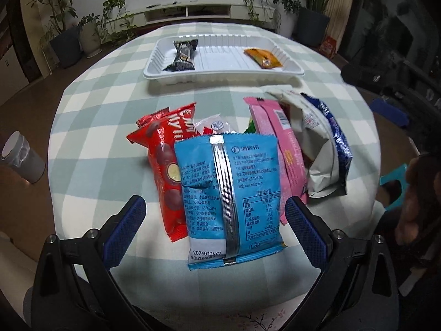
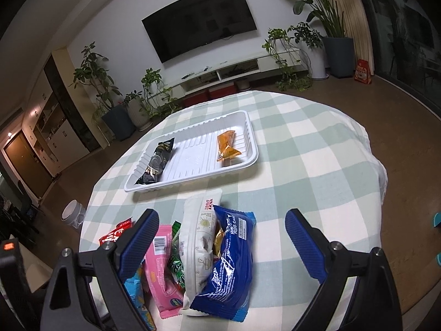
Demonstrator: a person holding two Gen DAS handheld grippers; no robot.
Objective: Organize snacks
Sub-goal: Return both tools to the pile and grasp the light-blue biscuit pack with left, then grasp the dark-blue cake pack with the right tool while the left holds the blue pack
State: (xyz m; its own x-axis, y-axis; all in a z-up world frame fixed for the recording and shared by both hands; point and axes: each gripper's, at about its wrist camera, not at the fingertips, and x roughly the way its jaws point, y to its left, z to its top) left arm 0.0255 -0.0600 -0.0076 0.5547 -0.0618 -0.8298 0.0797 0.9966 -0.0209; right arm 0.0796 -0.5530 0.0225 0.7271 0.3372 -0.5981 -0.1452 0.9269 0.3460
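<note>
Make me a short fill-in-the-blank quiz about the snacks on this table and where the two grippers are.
1. The white tray holds ____ snack packets.
2. The packet at the tray's right end is ____ in colour.
3. The left gripper has its open fingers on either side of the ____ packet.
4. The right gripper is over the white packet and the ____ blue packet.

Missing words: two; orange; light blue; dark

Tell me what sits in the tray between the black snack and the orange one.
Nothing: in both wrist views the white tray floor is bare between the black snack and the orange snack.
</note>
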